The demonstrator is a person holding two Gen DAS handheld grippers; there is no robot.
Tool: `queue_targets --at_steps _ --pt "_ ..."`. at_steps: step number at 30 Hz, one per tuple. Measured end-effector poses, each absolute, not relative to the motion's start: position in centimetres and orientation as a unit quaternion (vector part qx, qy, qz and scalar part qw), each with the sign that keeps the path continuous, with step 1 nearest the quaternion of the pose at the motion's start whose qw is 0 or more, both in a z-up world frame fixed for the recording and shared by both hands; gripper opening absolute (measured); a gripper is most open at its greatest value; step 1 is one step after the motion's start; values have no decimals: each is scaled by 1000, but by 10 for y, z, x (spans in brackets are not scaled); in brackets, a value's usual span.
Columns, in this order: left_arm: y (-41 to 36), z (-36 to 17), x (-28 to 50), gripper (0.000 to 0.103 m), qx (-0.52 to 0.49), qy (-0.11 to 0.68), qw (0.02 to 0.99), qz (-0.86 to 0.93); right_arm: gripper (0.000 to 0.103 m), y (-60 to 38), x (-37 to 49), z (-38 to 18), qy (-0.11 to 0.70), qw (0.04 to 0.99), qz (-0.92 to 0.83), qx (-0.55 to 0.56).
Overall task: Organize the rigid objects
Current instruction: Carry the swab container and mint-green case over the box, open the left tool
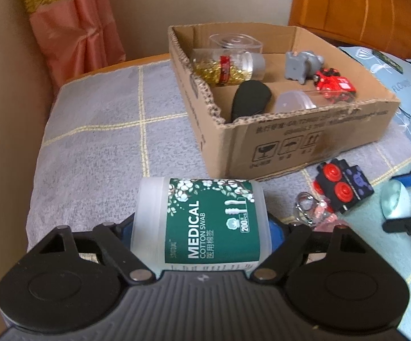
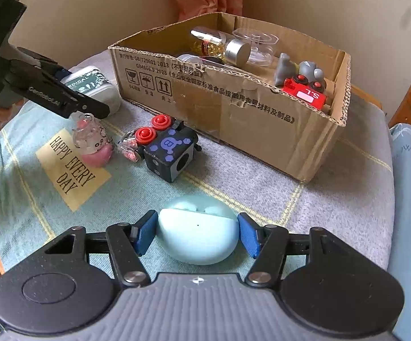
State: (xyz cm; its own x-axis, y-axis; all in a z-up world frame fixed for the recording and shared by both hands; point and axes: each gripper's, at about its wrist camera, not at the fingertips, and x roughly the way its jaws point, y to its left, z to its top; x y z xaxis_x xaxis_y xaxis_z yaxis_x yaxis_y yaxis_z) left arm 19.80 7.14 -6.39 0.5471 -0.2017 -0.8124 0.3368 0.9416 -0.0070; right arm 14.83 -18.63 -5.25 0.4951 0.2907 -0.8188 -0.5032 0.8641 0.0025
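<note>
A frosted jar with a green "MEDICAL COTTON SWAB" label (image 1: 205, 221) lies sideways between the blue pads of my left gripper (image 1: 202, 228), which is shut on its two ends. The right wrist view shows the same jar (image 2: 91, 82) low over the cloth, held by the left gripper (image 2: 89, 92). My right gripper (image 2: 198, 234) is shut on a pale blue rounded earbud case (image 2: 198, 238), a pad on each side. An open cardboard box (image 1: 304, 142) stands beyond, holding a bottle of gold capsules (image 1: 222, 69), a grey elephant figure (image 1: 302, 66), a red toy car (image 1: 334, 83) and clear containers.
On the checked cloth (image 1: 106, 142) in front of the box (image 2: 233, 119) lie a black fidget cube with red buttons (image 2: 168, 150) and a pink keychain bottle (image 2: 91, 142). A wooden headboard (image 1: 361, 5) rises at the far right, a pink curtain (image 1: 74, 28) at the far left.
</note>
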Motion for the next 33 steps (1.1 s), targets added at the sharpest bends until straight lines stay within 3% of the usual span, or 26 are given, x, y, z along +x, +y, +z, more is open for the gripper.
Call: queue_targets --at_steps 10,19,29,33 --pt "77 -26 192 83 99 458 865 -179 66 -192 144 -24 439 855 246 -128" --pt "53 33 195 83 133 412 872 -228 66 -190 146 22 404 864 268 -139" --pt "3 38 242 83 136 392 879 -234 66 -186 162 58 359 882 264 -152" --pt "-1 28 256 95 141 381 891 -204 66 -184 170 63 353 885 262 -152"
